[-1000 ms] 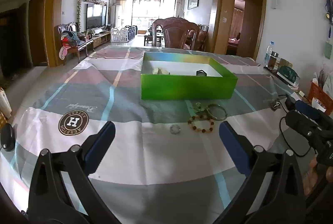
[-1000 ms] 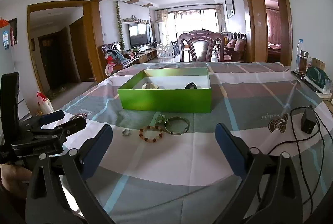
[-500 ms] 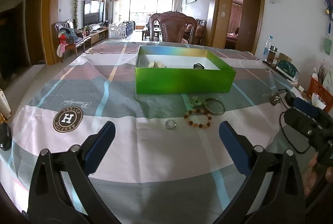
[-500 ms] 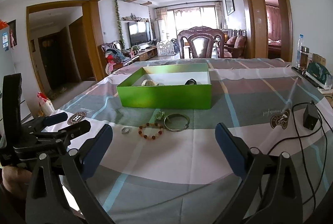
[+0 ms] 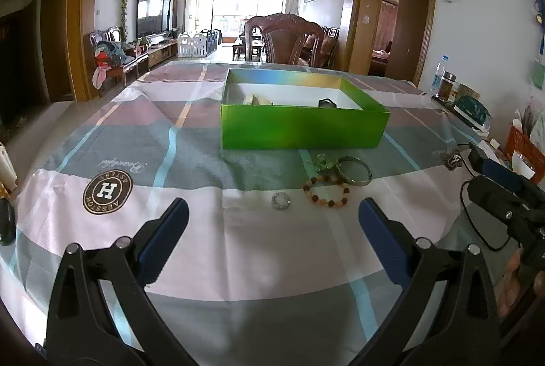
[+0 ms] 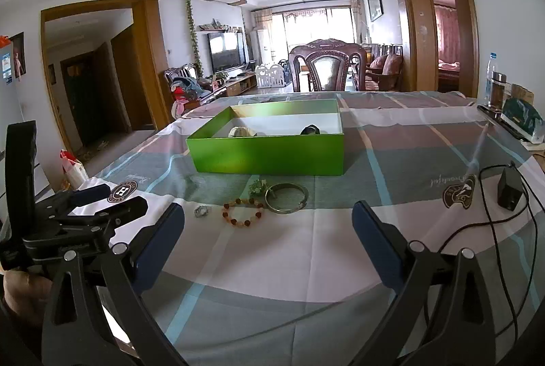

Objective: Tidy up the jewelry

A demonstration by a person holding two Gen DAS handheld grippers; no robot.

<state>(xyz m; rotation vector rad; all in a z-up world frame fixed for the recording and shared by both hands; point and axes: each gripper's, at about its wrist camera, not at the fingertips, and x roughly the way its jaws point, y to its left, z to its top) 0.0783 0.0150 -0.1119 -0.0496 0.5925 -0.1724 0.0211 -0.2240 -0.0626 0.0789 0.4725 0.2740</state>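
Note:
A green open box [image 5: 303,127] [image 6: 269,155] stands mid-table with a pale item and a dark item inside. In front of it lie a beaded bracelet [image 5: 326,192] [image 6: 242,212], a metal bangle [image 5: 354,175] [image 6: 286,193], a small green trinket [image 5: 322,161] [image 6: 258,186] and a small clear ring [image 5: 280,201] [image 6: 201,211]. My left gripper [image 5: 272,229] is open and empty, short of the ring. My right gripper [image 6: 267,229] is open and empty, just short of the bracelet.
A checked tablecloth [image 5: 204,247] covers the table. A black adapter with cable [image 6: 509,189] lies at the right. Bottles and a dark green pouch [image 6: 521,119] stand at the far right edge. A wooden chair [image 6: 327,66] stands behind the table.
Both grippers have risen and tilted a little, so the box and jewelry sit lower in each view. Both stay open. Nothing on the table has moved.

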